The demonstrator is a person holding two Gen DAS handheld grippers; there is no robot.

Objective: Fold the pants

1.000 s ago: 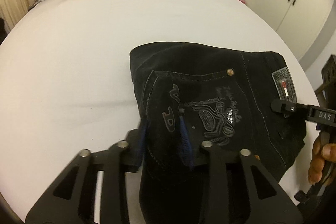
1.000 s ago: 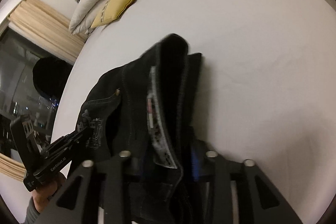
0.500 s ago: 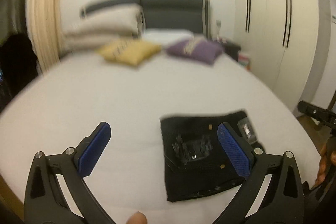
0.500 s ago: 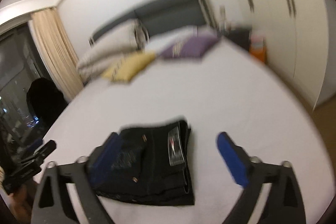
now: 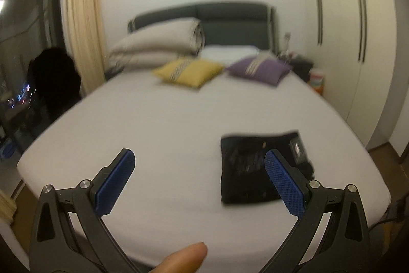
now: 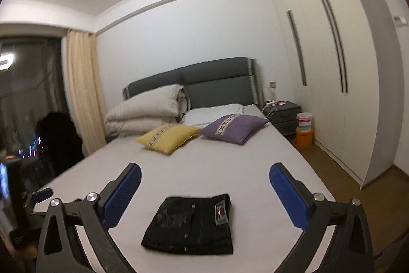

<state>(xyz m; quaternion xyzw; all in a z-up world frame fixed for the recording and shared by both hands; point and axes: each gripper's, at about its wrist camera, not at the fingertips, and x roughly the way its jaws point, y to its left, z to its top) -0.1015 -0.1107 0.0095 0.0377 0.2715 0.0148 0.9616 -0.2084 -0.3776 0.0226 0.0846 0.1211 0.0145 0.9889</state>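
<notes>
Both grippers, left (image 5: 199, 170) and right (image 6: 204, 186), now lifted clear, jaws spread empty above neatly folded black pants (image 6: 190, 224).

In the left wrist view the pants (image 5: 251, 170) are blurred, and the right-hand blue pad (image 5: 283, 186) hides part of them. The patch (image 6: 221, 212) and pocket embroidery between the jaws are too small to read.

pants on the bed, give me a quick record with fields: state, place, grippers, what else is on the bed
pants state: black pants folded into a compact rectangle, back pocket up
place: flat on the white bed, near its foot
left gripper: jaws wide, empty
right gripper: jaws wide, empty
also on bed: yellow cushion, purple cushion, folded duvet
</notes>
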